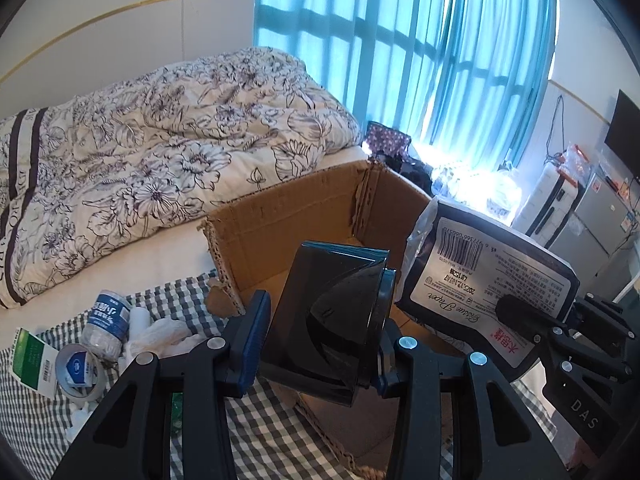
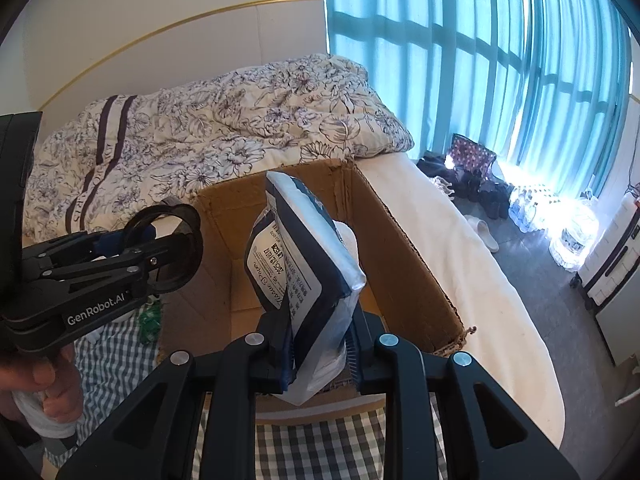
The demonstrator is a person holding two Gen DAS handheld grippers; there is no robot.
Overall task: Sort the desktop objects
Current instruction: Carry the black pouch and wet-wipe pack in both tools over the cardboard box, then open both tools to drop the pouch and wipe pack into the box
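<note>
My left gripper (image 1: 320, 336) is shut on a glossy black box-shaped object (image 1: 332, 316) and holds it above the near edge of an open cardboard box (image 1: 280, 220). My right gripper (image 2: 316, 348) is shut on a dark blue and white tissue paper pack (image 2: 304, 264), held upright over the same cardboard box (image 2: 404, 248). The tissue pack also shows in the left wrist view (image 1: 488, 280), to the right of the black object. The left gripper shows in the right wrist view (image 2: 120, 248), at the left, over the box's left side.
On the checked cloth (image 1: 264, 420) at the left lie a crushed water bottle (image 1: 106, 324), a roll of tape (image 1: 78, 368), a green and white packet (image 1: 34, 360) and crumpled white plastic (image 1: 160, 336). A bed with a floral quilt (image 1: 160, 132) lies behind the box.
</note>
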